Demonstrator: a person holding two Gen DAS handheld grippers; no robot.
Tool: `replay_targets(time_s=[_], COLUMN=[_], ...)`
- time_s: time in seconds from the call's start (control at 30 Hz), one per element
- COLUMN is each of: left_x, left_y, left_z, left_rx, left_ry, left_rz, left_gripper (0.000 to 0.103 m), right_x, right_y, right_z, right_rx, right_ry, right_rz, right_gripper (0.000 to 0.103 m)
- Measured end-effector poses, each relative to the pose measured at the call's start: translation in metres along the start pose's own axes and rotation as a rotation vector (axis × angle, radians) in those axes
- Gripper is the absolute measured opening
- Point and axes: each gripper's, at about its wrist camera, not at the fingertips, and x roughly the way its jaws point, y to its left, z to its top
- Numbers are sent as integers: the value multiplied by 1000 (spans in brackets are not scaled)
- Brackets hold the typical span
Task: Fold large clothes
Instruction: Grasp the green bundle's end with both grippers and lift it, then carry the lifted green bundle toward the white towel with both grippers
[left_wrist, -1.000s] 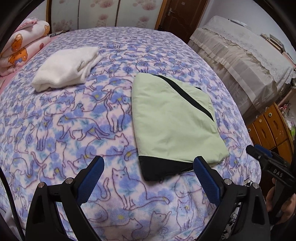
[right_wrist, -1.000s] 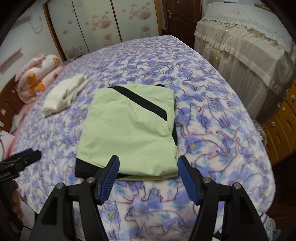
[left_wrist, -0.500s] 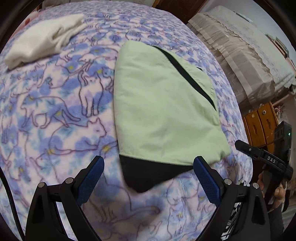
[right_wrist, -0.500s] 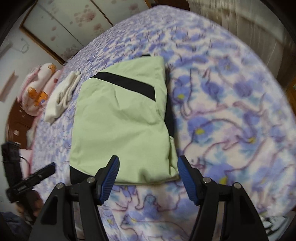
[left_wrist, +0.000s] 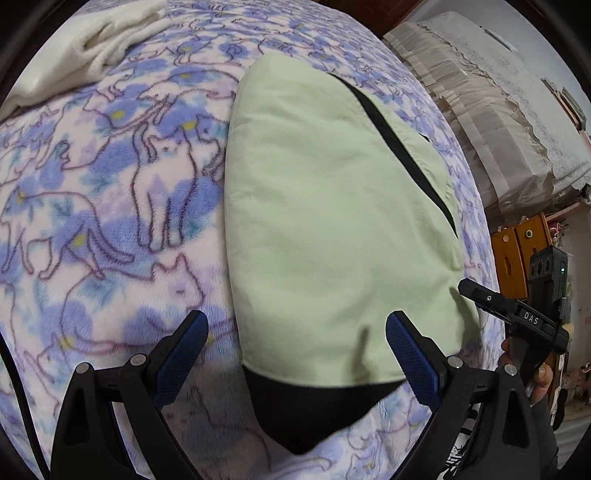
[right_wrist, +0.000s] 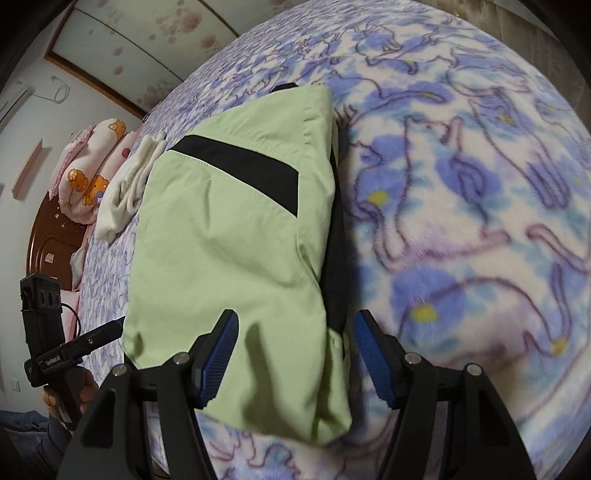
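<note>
Cat-print blanket (left_wrist: 110, 221) held limp green garment (left_wrist: 332, 221); we judged near corners best, left gripper (left_wrist: 295, 354) and right gripper (right_wrist: 293, 354) spread, empty.

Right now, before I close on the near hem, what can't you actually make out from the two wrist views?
- Green garment: layers underneath hidden by its top panel, both views.
- Left gripper: contact with the cloth unclear; fingertips overlap it.
- Right gripper: the same, near hem blurred.
- White folded cloth: cut off by the left view's edge.
</note>
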Motion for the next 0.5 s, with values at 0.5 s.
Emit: replay_targets(time_s=[0.5], left_x=[37], left_y=[6], left_z=[20], left_rx=[-15], left_ry=[19], left_rz=[-90], left_gripper=[96], right_x=[47], right_y=[1], right_z=[27], right_rx=[-13], right_ry=[42], right_rz=[133], right_gripper=[67])
